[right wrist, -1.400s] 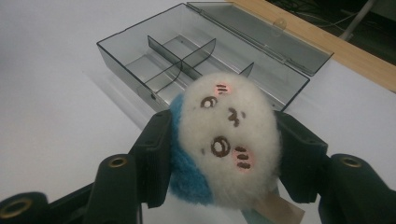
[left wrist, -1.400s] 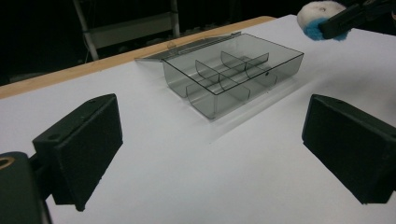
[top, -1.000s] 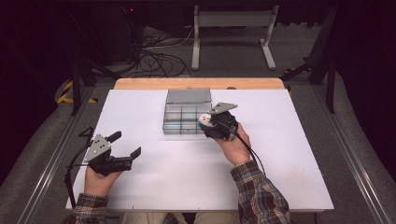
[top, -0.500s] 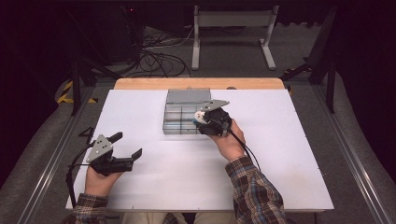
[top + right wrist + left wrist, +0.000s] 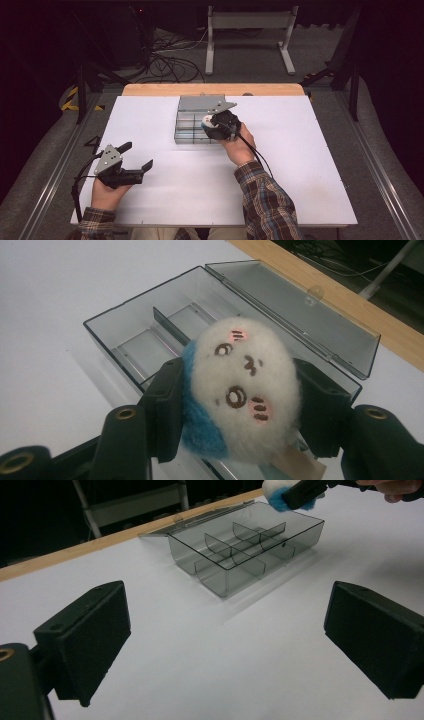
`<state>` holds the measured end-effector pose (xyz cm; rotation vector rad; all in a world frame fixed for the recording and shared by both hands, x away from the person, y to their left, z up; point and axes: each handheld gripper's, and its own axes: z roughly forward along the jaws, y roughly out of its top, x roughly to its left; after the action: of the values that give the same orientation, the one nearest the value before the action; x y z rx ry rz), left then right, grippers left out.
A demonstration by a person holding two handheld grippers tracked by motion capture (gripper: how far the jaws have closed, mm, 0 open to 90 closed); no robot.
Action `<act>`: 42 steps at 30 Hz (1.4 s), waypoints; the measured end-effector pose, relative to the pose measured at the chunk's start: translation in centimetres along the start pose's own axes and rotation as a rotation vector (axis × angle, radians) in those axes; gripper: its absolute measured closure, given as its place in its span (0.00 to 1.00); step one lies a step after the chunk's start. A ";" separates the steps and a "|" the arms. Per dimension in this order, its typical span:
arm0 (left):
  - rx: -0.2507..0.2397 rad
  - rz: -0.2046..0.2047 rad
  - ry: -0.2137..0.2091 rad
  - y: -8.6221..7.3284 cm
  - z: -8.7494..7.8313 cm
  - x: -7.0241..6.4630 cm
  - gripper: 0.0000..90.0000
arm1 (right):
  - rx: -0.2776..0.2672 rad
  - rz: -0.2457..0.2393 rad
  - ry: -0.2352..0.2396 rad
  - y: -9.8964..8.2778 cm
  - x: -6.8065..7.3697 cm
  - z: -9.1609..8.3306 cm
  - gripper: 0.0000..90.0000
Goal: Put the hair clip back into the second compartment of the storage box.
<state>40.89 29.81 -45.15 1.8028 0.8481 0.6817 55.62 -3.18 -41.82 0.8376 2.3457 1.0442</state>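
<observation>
A small white and blue plush toy [image 5: 245, 385] with a drawn face sits between the pads of my right gripper [image 5: 244, 412], which is shut on it. In the high view the right gripper [image 5: 212, 125] holds the plush toy [image 5: 207, 121] over the right side of a clear grey compartment box [image 5: 190, 131]. The box's lid [image 5: 200, 103] lies open toward the far edge, and the compartments I can see are bare. My left gripper [image 5: 136, 155] rests open at the near left of the table, with nothing between its jaws [image 5: 227, 635]. The box [image 5: 245, 545] lies well ahead of it.
The white tabletop [image 5: 300, 150] has a wooden strip [image 5: 210, 89] along its far edge. Beyond it are cables on the floor [image 5: 165, 55] and a metal stand [image 5: 250, 30]. A black cable [image 5: 260, 157] trails from the right gripper along the plaid sleeve.
My right gripper has carried the plush toy a little to the left, from the box's right edge to over its right compartments. The left gripper has stayed put.
</observation>
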 end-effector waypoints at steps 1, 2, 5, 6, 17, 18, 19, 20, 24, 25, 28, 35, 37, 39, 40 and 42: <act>-0.004 0.000 0.001 0.0 0.0 0.0 0.07 | 0.000 0.001 0.001 0.1 0.0 0.1 0.49; -0.006 -0.006 0.001 0.0 0.0 0.0 0.07 | 0.000 0.000 0.001 0.1 0.0 0.2 0.49; -0.004 -0.006 0.001 0.0 0.0 0.0 0.07 | 0.006 -0.002 0.001 0.3 0.1 0.6 0.49; -0.003 -0.008 -0.001 0.0 0.0 0.0 0.07 | 0.007 -0.005 0.000 0.4 0.1 0.7 0.49; -0.002 -0.006 -0.001 -0.1 0.0 0.0 0.07 | -0.011 -0.005 -0.012 1.9 -0.1 2.1 0.49; -0.004 -0.008 -0.003 -0.1 0.0 0.0 0.07 | -0.014 -0.003 -0.012 2.0 -0.1 2.3 0.49; -0.005 -0.009 -0.002 -0.1 0.1 0.0 0.07 | -0.013 -0.005 -0.011 2.0 -0.1 2.5 0.49; -0.006 -0.010 -0.002 -0.1 0.1 0.0 0.07 | -0.013 0.000 -0.014 2.0 -0.1 2.6 0.49; -0.004 -0.005 -0.001 0.0 0.1 -0.1 0.06 | -0.008 0.016 -0.018 1.9 -0.2 3.3 0.49; -0.006 -0.006 -0.001 0.0 0.2 -0.1 0.06 | -0.008 0.018 -0.019 1.9 -0.2 3.5 0.49; -0.006 -0.007 -0.005 0.0 0.2 -0.1 0.06 | -0.006 0.019 -0.018 1.9 -0.2 3.9 0.49; -0.004 -0.007 -0.003 0.0 0.2 -0.1 0.06 | 0.006 0.029 -0.018 2.0 -0.8 4.8 0.49; -0.004 -0.007 -0.004 -0.1 0.2 -0.1 0.06 | 0.012 0.033 -0.021 1.9 -1.0 5.1 0.49; -0.003 -0.010 -0.006 -0.1 0.3 -0.1 0.06 | 0.022 0.036 -0.019 1.8 -1.2 5.4 0.49; -0.003 -0.010 -0.006 -0.1 0.3 -0.1 0.06 | 0.027 0.037 -0.017 1.7 -1.3 5.5 0.49; -0.002 -0.009 -0.005 -0.1 0.3 -0.1 0.06 | 0.032 0.045 -0.017 1.6 -1.3 5.8 0.49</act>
<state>41.02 29.58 -45.31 1.7973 0.8517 0.6712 60.61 -0.29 -43.99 0.9119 2.3449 1.0164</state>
